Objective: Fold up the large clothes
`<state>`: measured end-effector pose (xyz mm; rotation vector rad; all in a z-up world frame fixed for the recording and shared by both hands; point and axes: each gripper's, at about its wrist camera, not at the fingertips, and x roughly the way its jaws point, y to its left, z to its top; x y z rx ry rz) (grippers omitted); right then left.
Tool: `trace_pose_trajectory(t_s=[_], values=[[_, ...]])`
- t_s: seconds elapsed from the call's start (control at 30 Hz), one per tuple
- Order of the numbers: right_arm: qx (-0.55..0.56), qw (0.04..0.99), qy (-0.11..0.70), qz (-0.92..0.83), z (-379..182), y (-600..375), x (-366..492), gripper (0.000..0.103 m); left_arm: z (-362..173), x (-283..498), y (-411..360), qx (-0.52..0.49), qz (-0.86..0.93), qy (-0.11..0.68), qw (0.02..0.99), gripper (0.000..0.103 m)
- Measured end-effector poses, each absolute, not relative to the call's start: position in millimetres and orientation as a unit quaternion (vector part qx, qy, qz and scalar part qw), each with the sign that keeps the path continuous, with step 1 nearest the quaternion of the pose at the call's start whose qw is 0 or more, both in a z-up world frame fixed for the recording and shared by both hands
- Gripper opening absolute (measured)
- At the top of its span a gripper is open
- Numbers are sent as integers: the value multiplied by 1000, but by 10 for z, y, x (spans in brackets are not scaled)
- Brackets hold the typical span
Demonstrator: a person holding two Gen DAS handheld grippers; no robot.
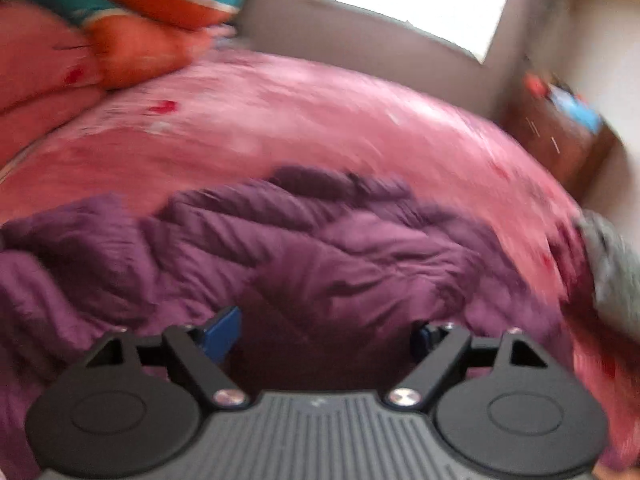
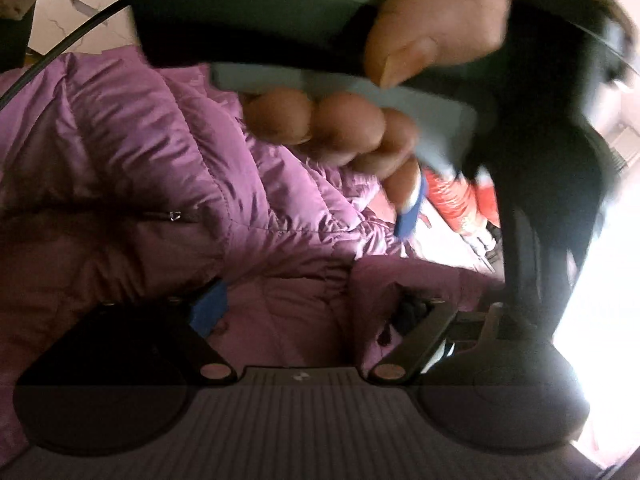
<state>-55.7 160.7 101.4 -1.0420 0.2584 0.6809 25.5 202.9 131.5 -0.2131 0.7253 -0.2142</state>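
Left gripper (image 1: 324,332) hangs wide apart over the purple jacket (image 1: 280,248) on the pink bed (image 1: 300,120); right gripper (image 2: 308,308) gapes wide too, nothing pinched, jacket fabric below.

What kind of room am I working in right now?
Most likely a bedroom: the purple puffer jacket lies on a bed with a pink bedspread, stacked pillows sit at its far left, and a wooden cabinet stands under a window.
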Motion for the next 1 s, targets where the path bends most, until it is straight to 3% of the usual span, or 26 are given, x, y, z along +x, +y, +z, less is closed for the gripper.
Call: trace_pose_trajectory(t_s=[0.17,0.33,0.47,0.6,0.73,0.87,0.97,1.0], values=[[-471,823,130,290,1082,1469,-660,103,1333,139,2642,-208,-16,298,931,84],[-394,863,184,255,1333,1104,-743,103,1112,82,3012,-313,-15,299,901,84],[-258,903,261,223,1546,584,-706,103,945,91,3084,-375,-37,305,875,84],[-64,924,329,186,1610,-67,-521,103,835,133,3011,-375,-40,324,868,83],[126,918,337,169,1549,-636,-335,103,828,148,2924,-364,-64,334,867,80],[299,886,318,158,1376,-1095,-162,103,827,215,2842,-343,-89,344,870,65],[339,881,294,151,1310,-1196,-95,103,835,255,2732,-311,-104,354,876,53],[349,880,286,147,1296,-1215,-80,103,834,278,2705,-302,-105,356,878,43]])
